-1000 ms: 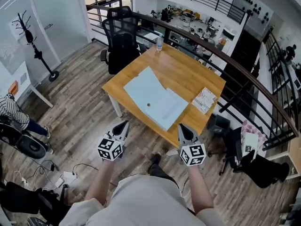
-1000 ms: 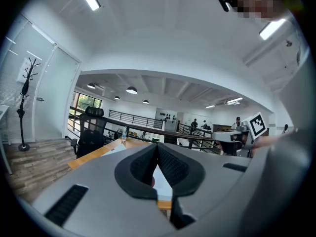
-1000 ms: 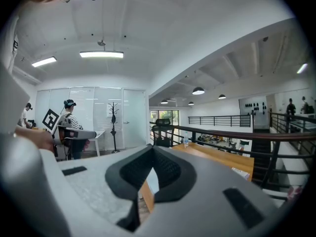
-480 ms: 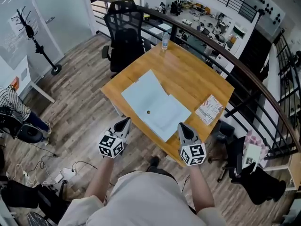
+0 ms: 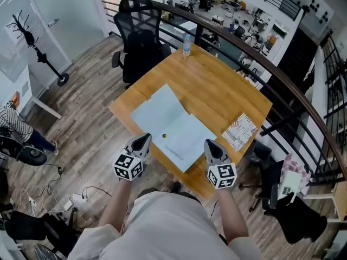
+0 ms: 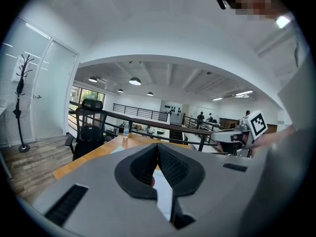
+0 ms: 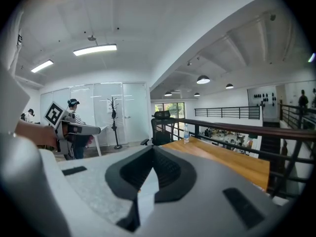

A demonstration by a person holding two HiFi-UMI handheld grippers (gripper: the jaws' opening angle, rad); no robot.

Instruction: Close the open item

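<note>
Pale blue and spread flat, the open folder (image 5: 172, 124) lies on the wooden table (image 5: 227, 96), its two leaves joined at a fold that seems to run from near-left to far-right. One leaf reaches away toward the table's far-left edge. The other comes down toward the near edge, so that its nearest corner falls between the two grippers in the head view.

The left gripper (image 5: 143, 140) has its jaws pressed together on nothing, and its own view shows the pads meeting. The right gripper (image 5: 212, 145) looks the same, pads together and empty. Both are held up in front of the person, short of the table; how far above it cannot be judged.

From either claw the folder lies ahead and below. The left one sits just beside the near-left end of the fold, the right one just beside the outer edge of the near leaf. That near leaf is probably the one to turn: its free edge is on the right gripper's side, and it would swing up and over the fold, away from the person, onto the far leaf.
</note>
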